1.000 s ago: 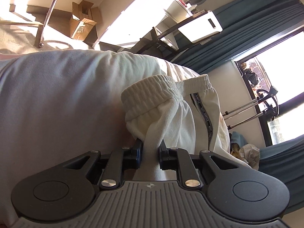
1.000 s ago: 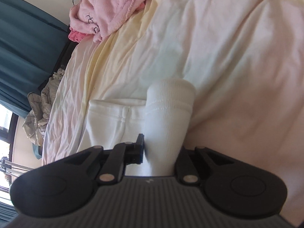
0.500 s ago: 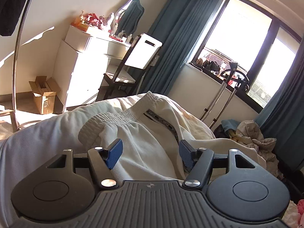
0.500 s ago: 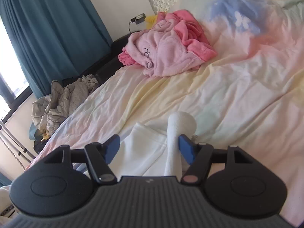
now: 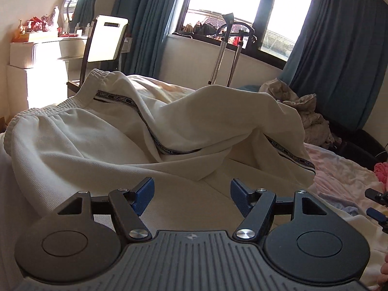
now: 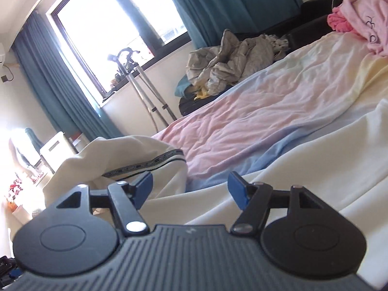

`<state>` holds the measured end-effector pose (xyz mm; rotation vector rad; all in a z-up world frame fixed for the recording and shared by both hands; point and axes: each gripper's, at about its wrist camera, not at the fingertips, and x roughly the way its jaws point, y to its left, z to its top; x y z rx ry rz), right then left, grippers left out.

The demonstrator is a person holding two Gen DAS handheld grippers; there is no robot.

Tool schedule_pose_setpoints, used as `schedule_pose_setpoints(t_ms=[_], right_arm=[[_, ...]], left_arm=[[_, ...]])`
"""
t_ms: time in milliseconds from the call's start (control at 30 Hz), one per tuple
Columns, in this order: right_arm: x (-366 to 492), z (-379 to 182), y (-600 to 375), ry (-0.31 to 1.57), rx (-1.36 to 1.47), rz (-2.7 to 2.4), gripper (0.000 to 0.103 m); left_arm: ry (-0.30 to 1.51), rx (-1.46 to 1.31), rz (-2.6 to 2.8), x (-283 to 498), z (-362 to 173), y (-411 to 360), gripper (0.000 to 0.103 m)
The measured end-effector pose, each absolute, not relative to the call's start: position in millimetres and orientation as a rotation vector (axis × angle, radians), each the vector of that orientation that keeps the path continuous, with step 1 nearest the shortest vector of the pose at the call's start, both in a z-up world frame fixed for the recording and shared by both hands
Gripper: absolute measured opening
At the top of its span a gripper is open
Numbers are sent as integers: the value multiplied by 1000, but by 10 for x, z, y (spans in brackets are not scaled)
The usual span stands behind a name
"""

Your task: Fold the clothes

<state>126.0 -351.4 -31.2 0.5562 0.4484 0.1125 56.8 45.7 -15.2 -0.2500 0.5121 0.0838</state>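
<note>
Left gripper [image 5: 191,194]: jaws spread wide, nothing held; blue ribbed pads seen above white fabric. Right gripper [image 6: 190,188]: jaws likewise wide, nothing between them.

Trousers [image 5: 150,133]: cream, fine ribbed knit, lying rumpled on the bed [image 6: 254,111], just ahead of the left gripper. Elastic gathered waistband [image 5: 36,114] noted at the left; a black printed tape stripe [image 5: 145,123] runs along the side seam. One fold is humped up loosely in the middle. From the right wrist view the trousers [image 6: 116,155] are seen bunched at left, stripe showing.

Sheet is soft, creased, pastel pink to blue. A pink fleece garment [image 6: 359,19] lies well apart, far right.
</note>
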Motion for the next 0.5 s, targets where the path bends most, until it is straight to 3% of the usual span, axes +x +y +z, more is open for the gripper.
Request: schedule_pose_setpoints(t_ms=[500], right_arm=[[2915, -883, -2821, 654, 592, 176, 67]], left_arm=[[504, -212, -37, 981, -572, 442, 73]])
